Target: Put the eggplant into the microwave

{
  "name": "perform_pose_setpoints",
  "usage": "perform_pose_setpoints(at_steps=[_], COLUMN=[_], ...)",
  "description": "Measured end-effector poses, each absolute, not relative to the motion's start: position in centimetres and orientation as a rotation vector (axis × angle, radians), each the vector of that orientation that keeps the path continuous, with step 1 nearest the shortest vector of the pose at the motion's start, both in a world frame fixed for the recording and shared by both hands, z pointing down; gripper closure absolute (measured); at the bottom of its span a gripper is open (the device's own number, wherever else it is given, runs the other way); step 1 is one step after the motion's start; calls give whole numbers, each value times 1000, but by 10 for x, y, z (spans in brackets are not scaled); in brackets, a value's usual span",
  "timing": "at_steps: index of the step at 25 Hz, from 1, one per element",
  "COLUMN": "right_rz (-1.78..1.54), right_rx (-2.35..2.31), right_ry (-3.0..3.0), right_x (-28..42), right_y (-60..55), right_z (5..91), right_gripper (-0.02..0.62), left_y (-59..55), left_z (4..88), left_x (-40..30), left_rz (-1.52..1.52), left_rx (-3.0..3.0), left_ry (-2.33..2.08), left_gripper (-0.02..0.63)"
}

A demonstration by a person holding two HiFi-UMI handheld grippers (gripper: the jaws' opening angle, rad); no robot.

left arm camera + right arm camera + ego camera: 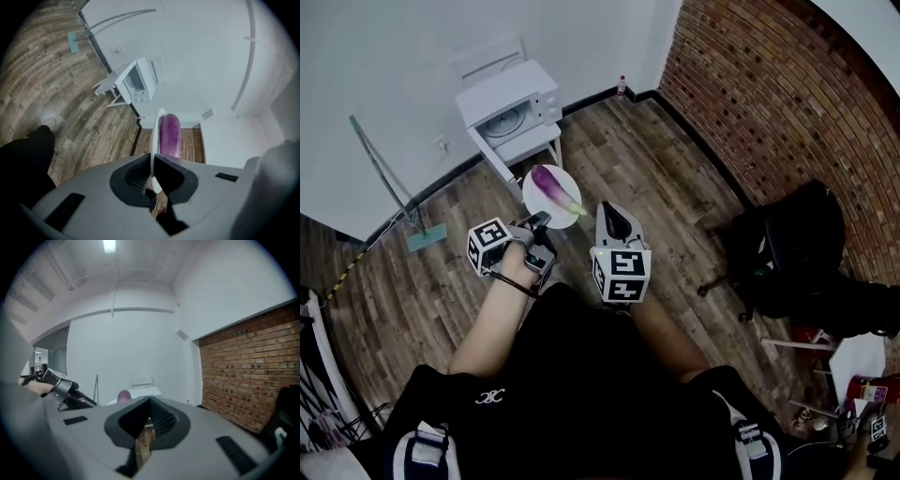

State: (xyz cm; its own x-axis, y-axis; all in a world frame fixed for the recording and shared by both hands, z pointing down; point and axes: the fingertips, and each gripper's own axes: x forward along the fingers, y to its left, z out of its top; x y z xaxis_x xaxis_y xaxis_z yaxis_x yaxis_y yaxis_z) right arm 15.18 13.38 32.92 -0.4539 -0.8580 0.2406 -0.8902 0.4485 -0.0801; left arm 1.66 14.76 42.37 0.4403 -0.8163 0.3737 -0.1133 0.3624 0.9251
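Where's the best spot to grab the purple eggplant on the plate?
Probably the thick middle of the eggplant, from above, jaws across its short way. It lies flat on the plate, long and rounded, so the middle balances; the tapered ends could slip.

The eggplant (pixel 551 184) lies on the plate (pixel 541 212), before the microwave (pixel 508 99) on its table (pixel 530 142).

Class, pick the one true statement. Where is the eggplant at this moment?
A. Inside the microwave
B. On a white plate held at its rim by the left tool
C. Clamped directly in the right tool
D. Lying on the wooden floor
B: the eggplant lies on the plate, whose rim the left tool pinches, while the microwave stands apart, farther ahead.
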Motion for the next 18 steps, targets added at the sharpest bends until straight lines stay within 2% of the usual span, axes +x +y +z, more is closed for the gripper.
perform_pose_setpoints(at_steps=[8,18], right_rz=[273,240], right_rx=[1494,1440], right_ry=[-2531,-2531], right_x=[148,123], right_y=[83,-38], right_z=[344,342], right_gripper=[589,589], left_y=[97,-19], left_z=[441,452], left_x=[14,-15], left_rz=[-585,-631], left_rx=[1103,1074], left_ry=[-1047,-1051], left_gripper=[589,589])
